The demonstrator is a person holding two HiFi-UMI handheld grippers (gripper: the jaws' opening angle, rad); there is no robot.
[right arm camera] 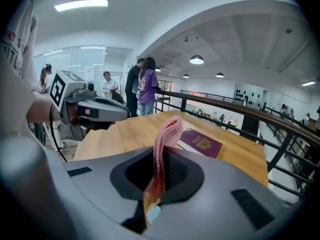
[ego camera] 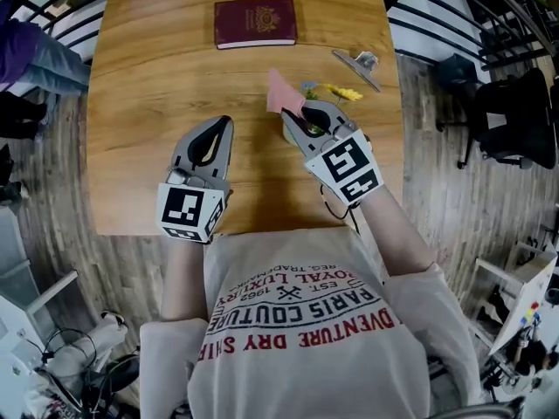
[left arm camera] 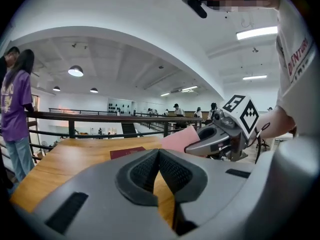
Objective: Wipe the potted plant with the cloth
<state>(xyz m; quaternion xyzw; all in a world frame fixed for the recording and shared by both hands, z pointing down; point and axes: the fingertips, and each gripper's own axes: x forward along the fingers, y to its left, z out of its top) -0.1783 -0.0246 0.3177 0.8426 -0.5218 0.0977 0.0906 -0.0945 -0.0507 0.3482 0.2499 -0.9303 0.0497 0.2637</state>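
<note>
My right gripper (ego camera: 291, 117) is shut on a pink cloth (ego camera: 281, 92), which sticks up past its tips. In the right gripper view the cloth (right arm camera: 166, 134) stands folded between the jaws of that gripper (right arm camera: 161, 170). A small plant with yellow flowers (ego camera: 338, 92) lies just beyond that gripper; its pot is hidden. My left gripper (ego camera: 222, 124) hovers over the wooden table (ego camera: 148, 77) to the left, shut with nothing in it. In the left gripper view its pads (left arm camera: 145, 171) meet, and the right gripper (left arm camera: 220, 136) holds the cloth (left arm camera: 179, 139) ahead.
A maroon book (ego camera: 255, 23) lies at the table's far side, also in the right gripper view (right arm camera: 201, 143). A metal clip (ego camera: 360, 65) rests near the right edge. Black railings (right arm camera: 225, 111) surround the table. People stand beyond it (right arm camera: 142, 86).
</note>
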